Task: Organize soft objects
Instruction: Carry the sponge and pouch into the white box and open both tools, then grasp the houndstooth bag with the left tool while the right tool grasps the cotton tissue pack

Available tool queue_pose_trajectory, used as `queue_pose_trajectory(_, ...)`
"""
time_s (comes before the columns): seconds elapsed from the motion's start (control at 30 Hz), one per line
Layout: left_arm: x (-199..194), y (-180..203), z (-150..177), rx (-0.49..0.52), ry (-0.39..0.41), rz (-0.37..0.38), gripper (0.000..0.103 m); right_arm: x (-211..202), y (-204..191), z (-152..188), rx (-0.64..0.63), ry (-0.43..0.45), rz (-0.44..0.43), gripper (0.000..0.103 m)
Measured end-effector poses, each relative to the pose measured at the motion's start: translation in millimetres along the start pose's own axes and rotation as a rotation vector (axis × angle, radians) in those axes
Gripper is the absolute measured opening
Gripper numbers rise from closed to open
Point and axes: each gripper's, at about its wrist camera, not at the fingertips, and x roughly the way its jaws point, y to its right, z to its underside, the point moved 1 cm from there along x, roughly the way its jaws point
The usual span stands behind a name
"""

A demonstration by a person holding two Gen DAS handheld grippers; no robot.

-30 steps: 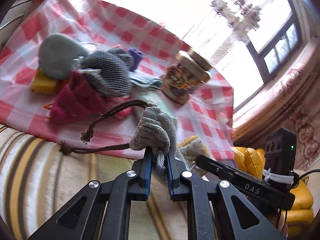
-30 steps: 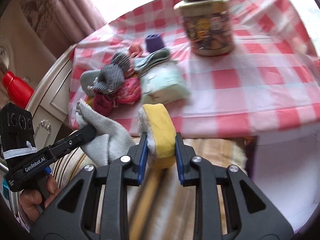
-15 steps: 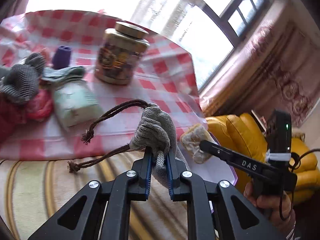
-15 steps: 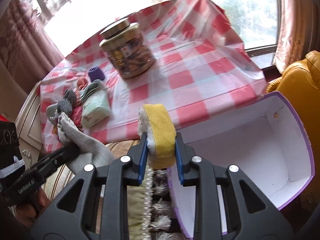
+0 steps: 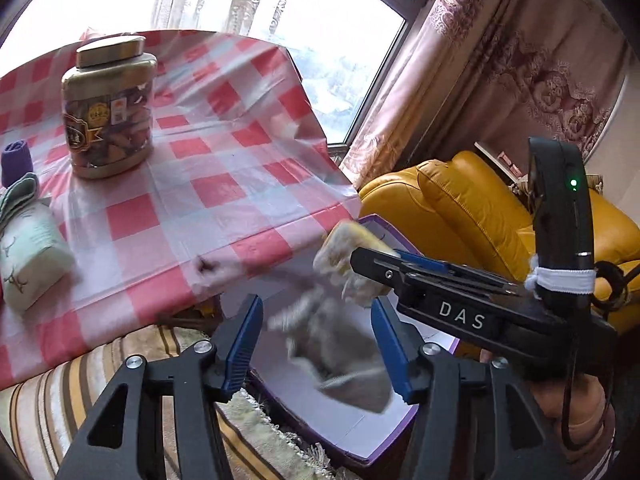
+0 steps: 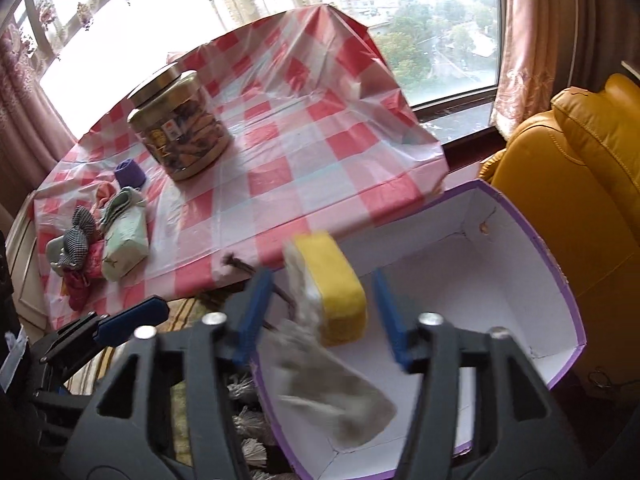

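Over the box (image 6: 516,280), both tongs are standing apart, jaws having just been opening. Left tongs (image 5: 316,344) are gripping nothing; the grey pouch (image 5: 344,364) is showing as a blur between and below the blue pads (image 5: 240,344), apparently falling toward the white box floor. Right tongs (image 6: 320,316) are likewise standing wide; the sponge (image 6: 332,284) is sitting between the jaws with gaps on both sides, touching neither pad, so it is judged released and dropping. In the right wrist view the pouch (image 6: 332,380) is lying low near the box's near wall, possibly across the rim; blur is preventing a firm call. Risk: the pouch is landing close to the near edge, so it could be catching there and sliding out onto the rug (image 5: 60,396), and its trailing cord could be snagging on the left tongs. Sponge could be bouncing off the pouch. On the table (image 6: 320,152), more soft items (image 6: 104,240) are waiting in a heap well apart from the box, beside the jar (image 6: 180,132), which could be getting knocked on the next reach. Task is judged partly done.
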Motion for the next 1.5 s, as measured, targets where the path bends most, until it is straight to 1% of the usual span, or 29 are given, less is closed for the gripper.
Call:
queue_pose_trajectory(0.03, 1, -1, -1, -0.002, -0.003, -0.01, 0.059, 0, 1, 0, 0.002, 0.012, 0.013, 0.073)
queue_pose_trajectory(0.1, -1, -6, 0, -0.022, -0.002, -0.007, 0.062, 0, 3, -1, 0.008, 0.021, 0.023, 0.075)
queue_pose_trajectory(0.17, -4, -11, 0, -0.037, 0.007, -0.015, 0.062, 0, 2, -1, 0.013, 0.029, 0.028, 0.076)
queue_pose_trajectory(0.3, -17, -22, -1, -0.058, 0.046, -0.047, 0.062, 0, -8, 0, -0.017, 0.047, 0.034, 0.082)
queue_pose_trajectory(0.37, -26, -30, -1, -0.072, 0.071, -0.067, 0.062, -1, -13, 1, -0.032, 0.063, 0.034, 0.082)
queue_pose_trajectory(0.53, -59, -62, -3, -0.097, 0.164, -0.176, 0.062, -7, -30, 2, -0.103, 0.15, 0.039, 0.084)
queue_pose_trajectory(0.6, -74, -79, -4, -0.116, 0.199, -0.228, 0.062, -8, -38, 1, -0.115, 0.167, 0.025, 0.085)
queue_pose_trajectory(0.7, -96, -109, -4, -0.162, 0.242, -0.293, 0.062, -4, -50, -1, -0.115, 0.144, -0.025, 0.085)
queue_pose_trajectory(0.77, -111, -129, -2, -0.199, 0.27, -0.331, 0.062, -2, -61, -2, -0.129, 0.146, -0.029, 0.085)
queue_pose_trajectory(0.83, -127, -152, 2, -0.243, 0.301, -0.375, 0.062, 2, -72, -3, -0.144, 0.13, -0.045, 0.085)
queue_pose_trajectory(1.0, -154, -200, 14, -0.355, 0.342, -0.427, 0.062, 15, -107, -4, -0.196, 0.084, -0.104, 0.085)
queue_pose_trajectory(1.07, -160, -214, 19, -0.386, 0.351, -0.442, 0.062, 21, -122, -5, -0.215, 0.068, -0.132, 0.085)
queue_pose_trajectory(1.13, -165, -225, 21, -0.41, 0.357, -0.448, 0.062, 28, -137, -5, -0.232, 0.052, -0.161, 0.085)
queue_pose_trajectory(1.3, -166, -244, 19, -0.443, 0.349, -0.45, 0.062, 42, -168, -10, -0.265, 0.029, -0.193, 0.085)
queue_pose_trajectory(1.47, -161, -256, 7, -0.43, 0.323, -0.478, 0.063, 57, -192, -15, -0.291, 0.001, -0.222, 0.085)
queue_pose_trajectory(1.5, -158, -259, 5, -0.428, 0.313, -0.49, 0.065, 61, -198, -16, -0.294, -0.007, -0.228, 0.085)
